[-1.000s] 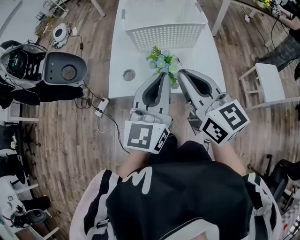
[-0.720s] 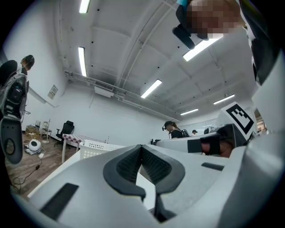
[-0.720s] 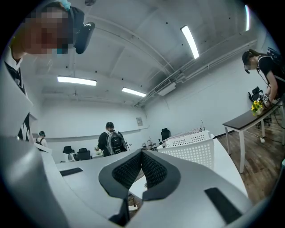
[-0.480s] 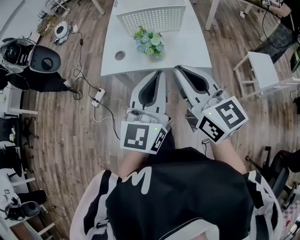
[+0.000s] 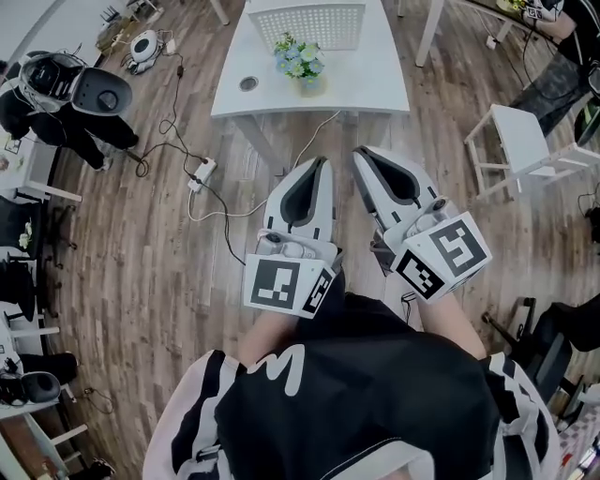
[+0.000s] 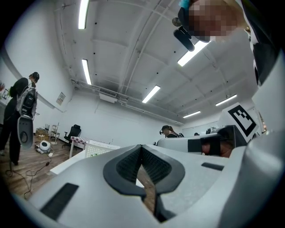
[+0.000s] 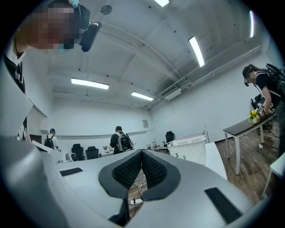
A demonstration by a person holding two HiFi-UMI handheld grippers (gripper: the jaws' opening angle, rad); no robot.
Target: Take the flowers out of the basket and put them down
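The table now sits much farther up the head view than a second ago, and both grippers have come away from the flowers and hang over the wooden floor, close in front of the person's body. The flowers (a small bunch of pale blue and yellow-green blooms) lie on the white tabletop just in front of the white perforated basket, outside it and touching neither tool. The left gripper points towards the table with its jaws drawn together, the dark ribbed pads meeting at the tips and nothing between them. The right gripper lies beside it, nearly parallel and a little apart, its jaws likewise closed to the tips and empty. Through the slit between the right pads only floor and a white power strip show. A grey cable runs from that strip across the boards to the left of the table, and a white stool stands to the table's right.
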